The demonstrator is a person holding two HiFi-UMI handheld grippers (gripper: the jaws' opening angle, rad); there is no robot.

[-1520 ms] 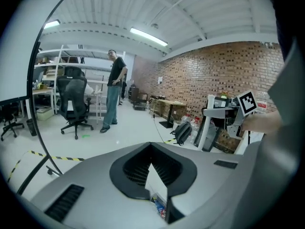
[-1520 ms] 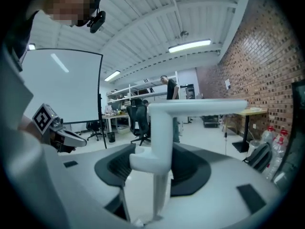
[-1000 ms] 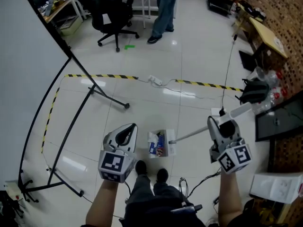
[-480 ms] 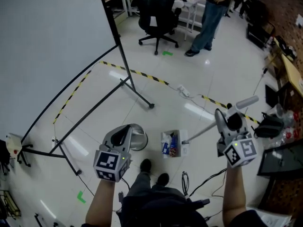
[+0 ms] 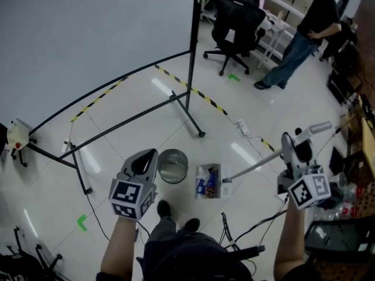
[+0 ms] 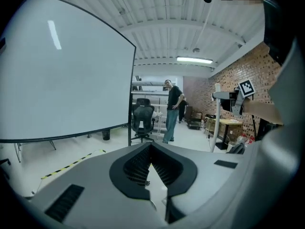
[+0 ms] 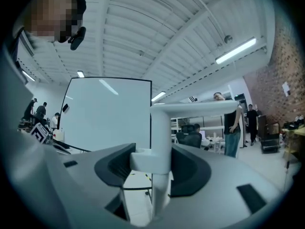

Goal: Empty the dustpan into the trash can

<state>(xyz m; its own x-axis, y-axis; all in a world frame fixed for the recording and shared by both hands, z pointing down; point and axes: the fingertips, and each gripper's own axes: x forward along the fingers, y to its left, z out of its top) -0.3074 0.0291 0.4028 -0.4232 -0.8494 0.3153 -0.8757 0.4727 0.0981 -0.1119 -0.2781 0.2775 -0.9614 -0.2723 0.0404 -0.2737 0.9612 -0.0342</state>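
Observation:
A round silver trash can [image 5: 173,166] stands on the white floor just right of my left gripper [image 5: 147,155]. A white dustpan [image 5: 209,181] holding blue and white litter hangs close to the can's right side, and I cannot tell if they touch. Its long white handle [image 5: 258,163] slants up to my right gripper [image 5: 291,145], which is shut on it. In the right gripper view the handle [image 7: 162,128] stands upright between the jaws of my right gripper [image 7: 153,163]. In the left gripper view my left gripper [image 6: 151,144] is shut on nothing, its tips meeting.
A large whiteboard [image 5: 88,34] on a black stand, with one foot [image 5: 201,134] near the can, fills the left. Yellow-black tape [image 5: 193,89] crosses the floor. Beyond it are an office chair [image 5: 237,25] and a standing person [image 5: 304,34]. A cable [image 5: 243,127] and my shoes [image 5: 176,215] lie close.
The head view has swung left, bringing the whiteboard in. The trash can has come out from behind my left gripper. The dustpan has stayed hanging from my right gripper, now beside the can.

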